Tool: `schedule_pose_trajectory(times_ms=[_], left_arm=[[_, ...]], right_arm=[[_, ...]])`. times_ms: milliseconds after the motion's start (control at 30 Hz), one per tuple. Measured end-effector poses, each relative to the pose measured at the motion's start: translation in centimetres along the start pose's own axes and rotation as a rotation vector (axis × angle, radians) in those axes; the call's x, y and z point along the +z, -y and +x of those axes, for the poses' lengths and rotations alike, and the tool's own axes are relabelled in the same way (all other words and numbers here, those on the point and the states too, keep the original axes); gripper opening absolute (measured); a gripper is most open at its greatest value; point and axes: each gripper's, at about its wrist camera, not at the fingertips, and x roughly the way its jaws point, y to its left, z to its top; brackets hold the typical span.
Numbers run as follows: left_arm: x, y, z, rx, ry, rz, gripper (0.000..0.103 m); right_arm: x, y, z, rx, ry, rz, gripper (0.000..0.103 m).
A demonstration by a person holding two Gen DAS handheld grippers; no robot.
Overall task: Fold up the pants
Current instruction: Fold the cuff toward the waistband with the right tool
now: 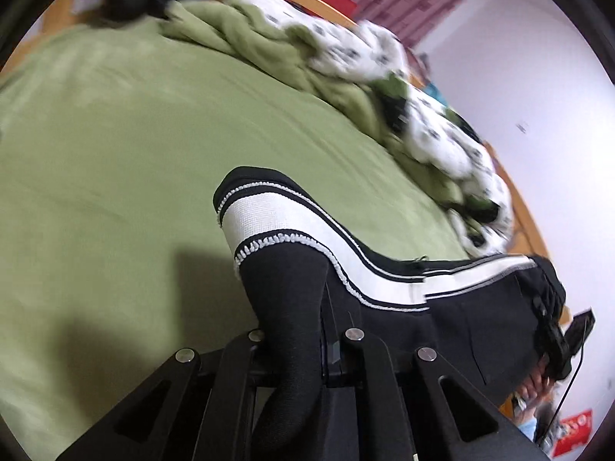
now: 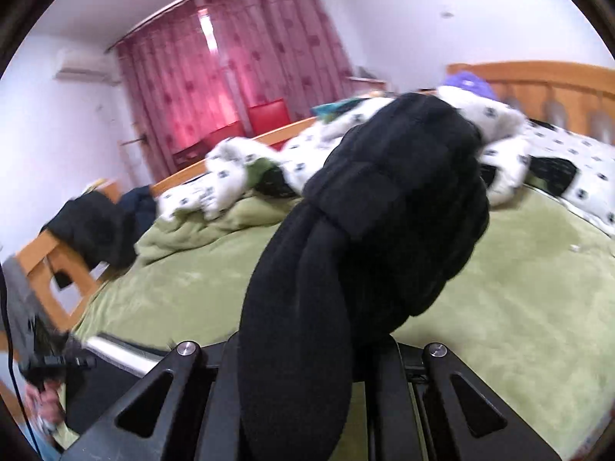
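Note:
Black pants with a white side stripe hang stretched between my two grippers above a green bed. My left gripper is shut on the pants near the striped end; black cloth bulges up between its fingers. In the left wrist view the pants run right to my other gripper, held in a hand. My right gripper is shut on a thick bunch of the black pants, which hides its fingertips. The left gripper also shows in the right wrist view, low at the left.
A crumpled green blanket and a white patterned quilt lie along the far side of the bed. Dark clothes hang over the wooden footboard. A wooden headboard, pink curtains and white walls lie beyond.

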Motion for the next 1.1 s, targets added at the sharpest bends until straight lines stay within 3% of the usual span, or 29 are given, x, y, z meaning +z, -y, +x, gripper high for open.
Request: schedule_pose_trajectory(times_ms=[133,200,267,333,367,400,433,500,567,633,733,800,867,900,933,967,1033,1100], left_arm=[[1.0,-4.5,0.1,0.122,-0.015,-0.020,0.015],[0.3,-6.2,2.5,0.213,-0.089,-0.019,0.023],[-0.6,-7.2,3.7,0.280,-0.088,0.002,0.035],[-1.5,-7.6,3.8,0.290,-0.066,0.008,0.045],[-1.8,-7.5,3.6,0.303,-0.064,0.004,0.048],[-2.1,-7.3,3.1,0.313,-0.052,0.011,0.048],[-2.4,-6.9,2.3,0.318,-0.032,0.029,0.048],[-2.9,-6.1,0.6,0.327,0.001,0.064,0.052],[-4.1,-4.7,-1.0,0.317,0.050,0.101,0.063],[-5.3,-3.8,-2.1,0.292,0.068,0.137,0.063],[-7.8,-3.2,-2.2,0.229,0.048,0.153,0.065],[-9.3,-3.7,-1.1,0.234,0.016,0.137,0.068],[-10.9,-4.5,0.6,0.295,-0.012,0.135,0.067],[-11.4,-4.3,0.8,0.319,0.000,0.163,0.067],[-11.8,-3.7,0.5,0.343,0.017,0.191,0.067],[-12.0,-3.1,-0.2,0.369,0.030,0.188,0.067],[-12.2,-2.7,-2.2,0.321,0.085,0.145,0.068],[-12.7,-2.9,-4.3,0.266,0.134,0.112,0.069]], right_arm=[[-4.5,-0.1,6.6,0.013,-0.150,0.013,0.013],[-7.4,1.2,10.5,-0.061,-0.244,0.035,0.014],[-9.6,3.3,12.2,-0.097,-0.294,0.073,0.018],[-10.7,5.5,11.9,-0.038,-0.306,0.135,0.030],[-11.0,6.0,11.7,-0.031,-0.333,0.144,0.040],[-11.3,6.5,11.5,-0.046,-0.367,0.149,0.054],[-11.7,6.8,10.8,-0.058,-0.376,0.146,0.058],[-12.3,7.1,9.1,-0.051,-0.376,0.134,0.060],[-12.5,7.3,7.3,-0.073,-0.364,0.130,0.062],[-12.3,7.8,5.5,-0.076,-0.322,0.152,0.065],[-11.5,8.8,5.5,-0.094,-0.290,0.188,0.071],[-11.3,9.4,7.2,-0.094,-0.303,0.235,0.078],[-10.9,9.7,8.5,-0.104,-0.288,0.287,0.074],[-10.4,9.4,8.7,-0.108,-0.270,0.276,0.055],[-9.7,8.7,8.6,-0.122,-0.249,0.232,0.053],[-8.8,7.9,7.8,-0.128,-0.199,0.187,0.044],[-8.0,7.2,6.8,-0.107,-0.155,0.161,0.045],[-8.5,7.5,7.7,-0.150,-0.246,0.150,0.056]])
